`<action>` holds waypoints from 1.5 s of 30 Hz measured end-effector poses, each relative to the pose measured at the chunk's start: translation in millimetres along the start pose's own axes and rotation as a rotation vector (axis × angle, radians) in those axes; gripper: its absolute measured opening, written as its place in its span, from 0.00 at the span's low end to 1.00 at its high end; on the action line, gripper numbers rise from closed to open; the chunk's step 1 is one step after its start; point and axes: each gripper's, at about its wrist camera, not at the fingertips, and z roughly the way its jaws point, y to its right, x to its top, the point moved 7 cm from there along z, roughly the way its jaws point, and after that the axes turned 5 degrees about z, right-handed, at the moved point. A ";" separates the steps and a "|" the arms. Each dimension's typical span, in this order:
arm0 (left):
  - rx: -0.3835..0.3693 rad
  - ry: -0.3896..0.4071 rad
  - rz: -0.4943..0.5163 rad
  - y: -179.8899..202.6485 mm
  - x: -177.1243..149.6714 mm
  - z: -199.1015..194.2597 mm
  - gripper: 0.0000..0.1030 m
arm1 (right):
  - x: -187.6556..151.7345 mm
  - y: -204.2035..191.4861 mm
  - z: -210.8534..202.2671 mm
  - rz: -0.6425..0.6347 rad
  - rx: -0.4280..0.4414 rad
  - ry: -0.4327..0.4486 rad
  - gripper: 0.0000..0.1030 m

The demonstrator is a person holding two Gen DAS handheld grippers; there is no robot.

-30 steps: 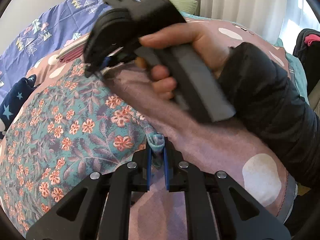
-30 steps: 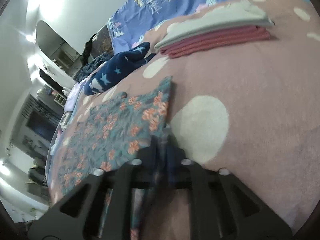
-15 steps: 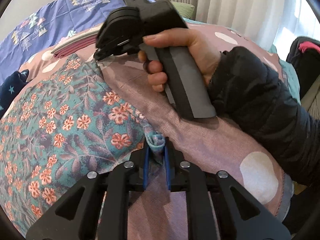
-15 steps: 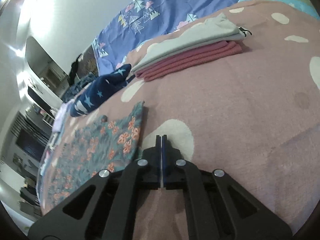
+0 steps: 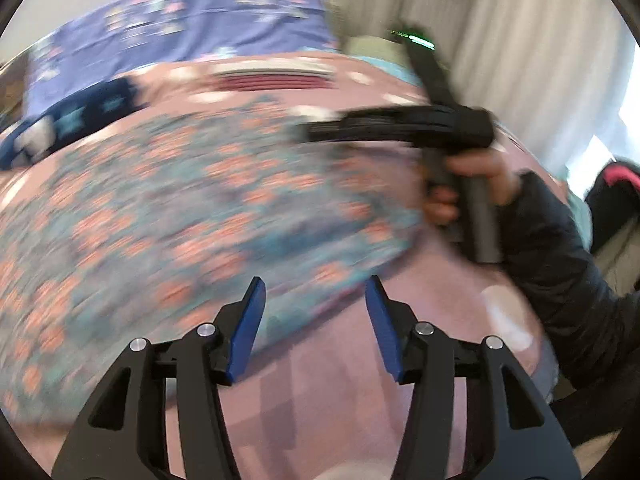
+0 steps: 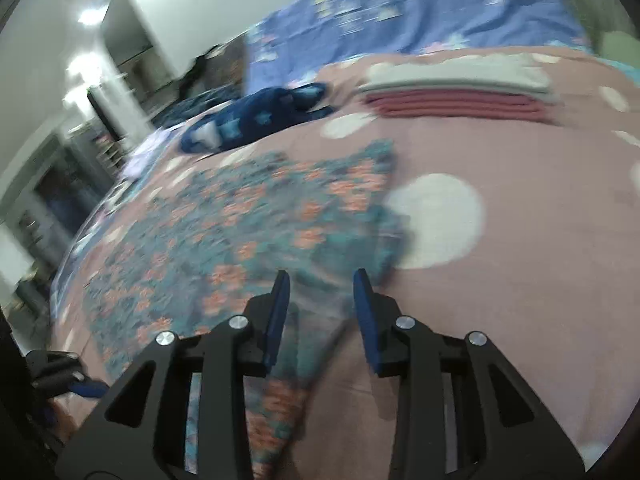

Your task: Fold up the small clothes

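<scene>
both my grippers, left gripper (image 5: 314,320) and right gripper (image 6: 320,312), have just been opening, holding nothing. teal flowered cloth (image 5: 192,208) lies flat on the pink spotted bed cover (image 6: 520,280). next i grab fresh edges, i think.

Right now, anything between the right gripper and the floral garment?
Nothing visible. The right gripper, jaws just opened, sits directly over the floral garment's near corner, cloth between the pads but not pinched. The folded stack lies well beyond.
</scene>
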 end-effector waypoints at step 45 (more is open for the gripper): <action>0.282 0.320 -0.614 -307.8 -149.8 -185.5 0.53 | -204.8 -439.6 90.8 -1.179 -0.071 0.069 0.03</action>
